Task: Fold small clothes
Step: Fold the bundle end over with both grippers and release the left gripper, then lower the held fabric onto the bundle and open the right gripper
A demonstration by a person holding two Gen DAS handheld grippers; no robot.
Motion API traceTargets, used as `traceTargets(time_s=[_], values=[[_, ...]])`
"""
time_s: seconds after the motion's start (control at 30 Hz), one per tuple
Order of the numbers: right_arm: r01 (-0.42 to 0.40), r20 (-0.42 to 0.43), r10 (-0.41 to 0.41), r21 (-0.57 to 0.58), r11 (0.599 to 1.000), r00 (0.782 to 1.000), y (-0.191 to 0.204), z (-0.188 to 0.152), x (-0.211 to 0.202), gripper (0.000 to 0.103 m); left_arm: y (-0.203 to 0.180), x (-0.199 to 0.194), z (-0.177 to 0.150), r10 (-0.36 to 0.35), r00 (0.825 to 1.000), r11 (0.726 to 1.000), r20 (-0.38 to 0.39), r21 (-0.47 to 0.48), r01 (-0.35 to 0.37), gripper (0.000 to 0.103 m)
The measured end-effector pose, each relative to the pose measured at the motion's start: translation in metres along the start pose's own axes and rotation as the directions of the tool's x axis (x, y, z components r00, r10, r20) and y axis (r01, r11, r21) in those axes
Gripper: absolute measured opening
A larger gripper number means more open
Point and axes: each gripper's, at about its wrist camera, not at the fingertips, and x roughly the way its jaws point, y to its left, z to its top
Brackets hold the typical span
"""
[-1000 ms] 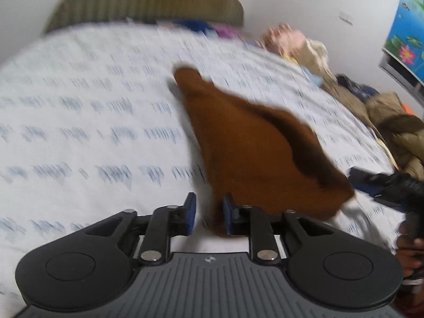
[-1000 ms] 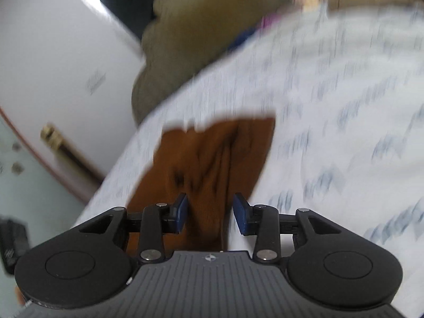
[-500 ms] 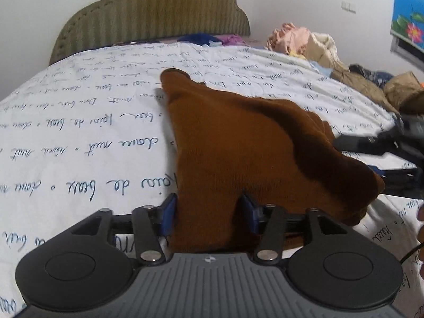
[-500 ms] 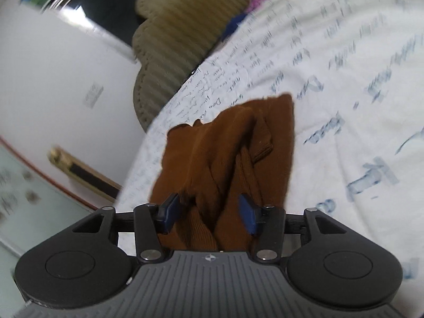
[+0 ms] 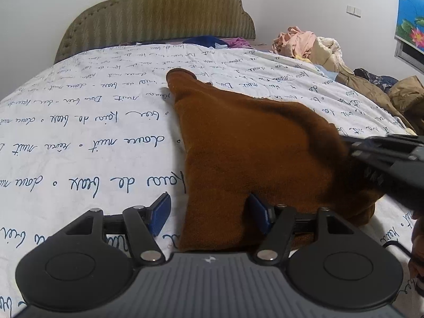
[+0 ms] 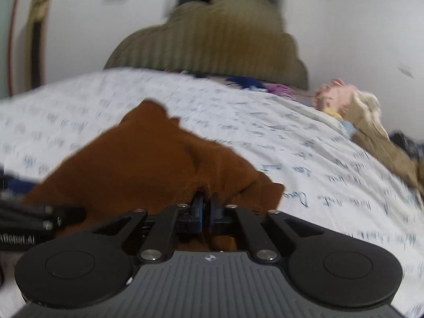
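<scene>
The brown garment [image 5: 254,153] lies on the bed [image 5: 79,137], long axis toward the headboard — right tool [image 6: 205,209] pinches its near corner, left tool [image 5: 209,214] opening around the near hem.

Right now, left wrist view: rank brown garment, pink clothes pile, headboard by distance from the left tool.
1. Brown garment: between the opening fingers of the left tool.
2. Pink clothes pile: far right edge of the bed.
3. Headboard: behind the bed, centre.
</scene>
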Motion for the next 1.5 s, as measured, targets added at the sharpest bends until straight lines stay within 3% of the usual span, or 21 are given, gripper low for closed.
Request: traceTargets(time_s=[0.07, 0.17, 0.2, 0.27, 0.37, 0.4, 0.5, 0.57, 0.67, 0.7, 0.77, 0.83, 0.9, 0.97, 1.03, 1.1, 1.17, 1.5], values=[[0.035, 0.008, -0.036, 0.1, 0.994, 0.999, -0.016, -0.005, -0.003, 0.006, 0.001, -0.001, -0.002, 0.002, 1.0, 1.0, 0.001, 0.004, -0.002, 0.068], [-0.073, -0.085, 0.098, 0.261, 0.963, 0.992, -0.043, -0.017, 0.009, 0.008, 0.002, -0.004, -0.003, 0.008, 1.0, 1.0, -0.01, 0.008, -0.008, 0.068], [-0.098, -0.085, 0.127, 0.286, 0.953, 0.988, -0.049, -0.019, 0.008, 0.018, 0.002, -0.008, -0.002, 0.006, 1.0, 1.0, -0.009, 0.01, -0.006, 0.068], [-0.132, -0.059, 0.162, 0.348, 0.928, 0.985, -0.064, -0.016, -0.006, 0.031, 0.002, -0.02, 0.0, 0.01, 1.0, 1.0, 0.016, 0.016, -0.01, 0.067], [-0.108, -0.001, 0.118, 0.382, 0.918, 0.993, -0.074, -0.013, -0.034, 0.033, 0.002, -0.032, 0.006, 0.035, 0.997, 0.999, 0.073, 0.021, -0.036, 0.067], [-0.107, 0.024, 0.106, 0.381, 0.918, 0.994, -0.074, -0.011, -0.042, 0.033, 0.002, -0.032, 0.008, 0.034, 0.997, 0.999, 0.075, 0.025, -0.036, 0.067], [-0.222, 0.077, 0.208, 0.357, 0.907, 0.975, -0.064, -0.01, -0.052, 0.033, -0.002, -0.019, 0.008, 0.044, 0.999, 0.998, 0.029, 0.032, -0.044, 0.067], [-0.265, 0.055, 0.262, 0.334, 0.904, 0.963, -0.055, -0.013, -0.043, 0.033, -0.002, -0.013, 0.002, 0.036, 0.999, 0.999, 0.011, 0.022, -0.036, 0.067], [-0.16, -0.077, 0.191, 0.302, 0.94, 0.979, -0.045, -0.025, -0.022, 0.035, 0.0, -0.012, -0.003, 0.032, 0.999, 0.999, 0.005, 0.005, -0.032, 0.067], [-0.153, -0.079, 0.187, 0.317, 0.936, 0.979, -0.046, -0.03, -0.022, 0.042, 0.001, -0.012, -0.003, 0.03, 1.0, 1.0, 0.004, 0.004, -0.03, 0.067], [-0.182, -0.034, 0.209, 0.368, 0.912, 0.977, -0.05, -0.031, -0.032, 0.042, 0.002, -0.013, -0.002, 0.032, 0.999, 0.999, 0.004, 0.006, -0.032, 0.067], [-0.203, 0.0, 0.217, 0.358, 0.912, 0.976, -0.045, -0.03, -0.043, 0.05, 0.003, -0.013, -0.002, 0.033, 0.999, 0.999, 0.001, 0.0, -0.033, 0.068], [-0.182, -0.011, 0.194, 0.3, 0.936, 0.981, -0.036, -0.029, -0.041, 0.072, 0.002, -0.013, -0.003, 0.041, 0.999, 0.999, 0.001, -0.007, -0.041, 0.069], [-0.134, -0.07, 0.157, 0.252, 0.958, 0.985, -0.028, -0.033, -0.033, 0.074, 0.0, -0.013, -0.004, 0.047, 0.999, 0.999, 0.004, -0.005, -0.047, 0.07], [-0.133, -0.104, 0.165, 0.261, 0.956, 0.981, -0.025, -0.037, -0.026, 0.076, -0.001, -0.013, -0.005, 0.055, 0.998, 0.998, 0.005, 0.003, -0.055, 0.073], [-0.147, -0.104, 0.183, 0.28, 0.948, 0.978, -0.026, -0.042, -0.022, 0.096, -0.001, -0.013, -0.005, 0.064, 0.998, 0.998, 0.006, 0.006, -0.064, 0.076], [-0.137, -0.101, 0.169, 0.265, 0.954, 0.98, -0.024, -0.047, -0.019, 0.102, 0.0, -0.011, -0.005, 0.069, 0.998, 0.998, 0.004, -0.002, -0.069, 0.078], [-0.127, -0.085, 0.154, 0.268, 0.955, 0.984, -0.02, -0.055, -0.02, 0.103, -0.002, -0.01, -0.016, 0.104, 0.994, 0.995, 0.045, -0.001, -0.104, 0.085]])
